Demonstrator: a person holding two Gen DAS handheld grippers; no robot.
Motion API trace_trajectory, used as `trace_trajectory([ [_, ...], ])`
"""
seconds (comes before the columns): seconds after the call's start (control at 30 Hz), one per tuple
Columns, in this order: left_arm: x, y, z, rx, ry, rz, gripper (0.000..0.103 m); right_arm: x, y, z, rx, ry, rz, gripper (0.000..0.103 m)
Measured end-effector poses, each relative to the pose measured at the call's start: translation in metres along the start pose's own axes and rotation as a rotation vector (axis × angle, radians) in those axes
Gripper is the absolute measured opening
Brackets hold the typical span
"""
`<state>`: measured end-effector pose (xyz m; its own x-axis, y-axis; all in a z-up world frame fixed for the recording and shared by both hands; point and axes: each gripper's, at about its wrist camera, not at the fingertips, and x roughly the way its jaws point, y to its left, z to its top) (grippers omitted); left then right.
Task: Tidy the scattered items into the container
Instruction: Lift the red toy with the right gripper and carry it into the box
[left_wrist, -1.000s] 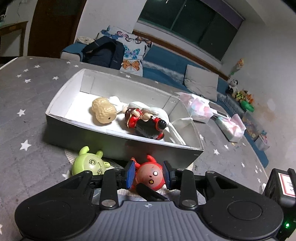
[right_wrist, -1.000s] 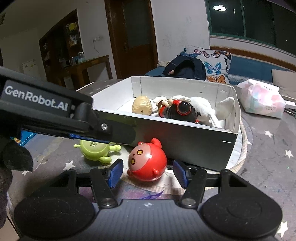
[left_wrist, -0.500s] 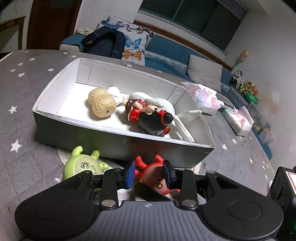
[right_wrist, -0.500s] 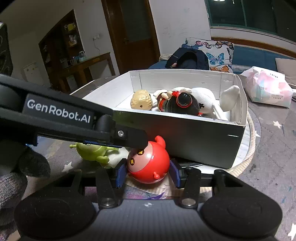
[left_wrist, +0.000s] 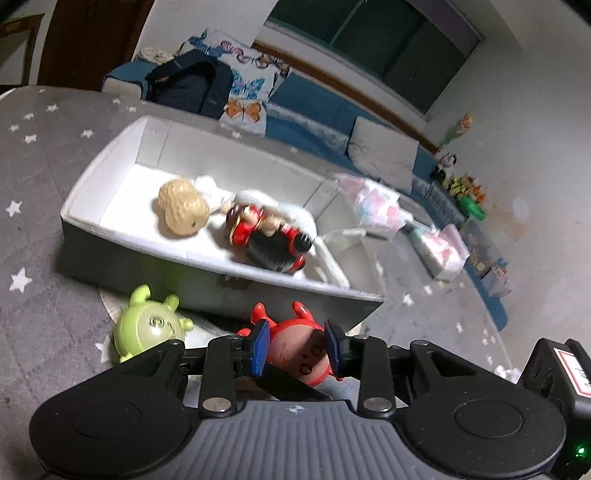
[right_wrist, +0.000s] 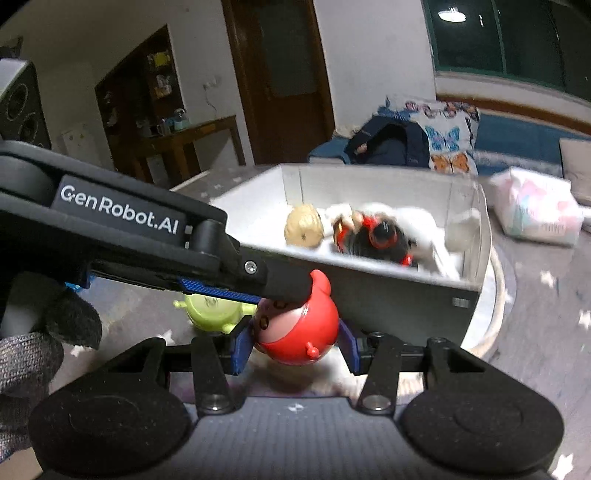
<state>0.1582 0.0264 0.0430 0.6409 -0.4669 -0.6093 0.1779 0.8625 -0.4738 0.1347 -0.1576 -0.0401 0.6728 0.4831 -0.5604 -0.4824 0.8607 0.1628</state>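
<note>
Pinching the red toy (right_wrist: 299, 328) with both claws at once, you've got a bit of a double grip going. Your right gripper (right_wrist: 295, 347) has just been closing, and its blue pads now sit tight on the toy's round sides. Your left gripper (left_wrist: 296, 347) stands narrow too, its pads flanking the same toy and apparently pressing on it. In the right wrist view, one left finger lies across the toy's top.

My guess at why: it's a smooth ball-shaped thing, so a second clamp keeps it from squirting out.

The toy is just outside the white box (left_wrist: 110, 236), right beside its near wall and low over the grey starred cloth (left_wrist: 37, 221). I can't tell if it's clear of the cloth yet.

The green toy (left_wrist: 147, 328) lies on the cloth just beside it, also outside. A tan toy (left_wrist: 183, 212) and a black-and-red figure (left_wrist: 269, 240) are already in the box, with bare floor at the left end. I'd aim there.
</note>
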Motion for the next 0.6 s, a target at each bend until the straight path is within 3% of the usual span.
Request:
trace_trajectory([
  [0.27, -0.014, 0.007, 0.04, -0.022, -0.085, -0.002, 0.035, 0.011, 0.003, 0.049, -0.03, -0.04, 0.038, 0.049],
  [0.43, -0.001, 0.024, 0.067, -0.055, -0.09, 0.02, 0.034, 0.04, -0.005, 0.077, -0.019, 0.003, 0.073, 0.049],
  [0.6, 0.023, 0.042, 0.082, -0.095, -0.037, 0.035, 0.034, 0.071, -0.013, 0.09, -0.013, 0.089, 0.095, 0.049],
])
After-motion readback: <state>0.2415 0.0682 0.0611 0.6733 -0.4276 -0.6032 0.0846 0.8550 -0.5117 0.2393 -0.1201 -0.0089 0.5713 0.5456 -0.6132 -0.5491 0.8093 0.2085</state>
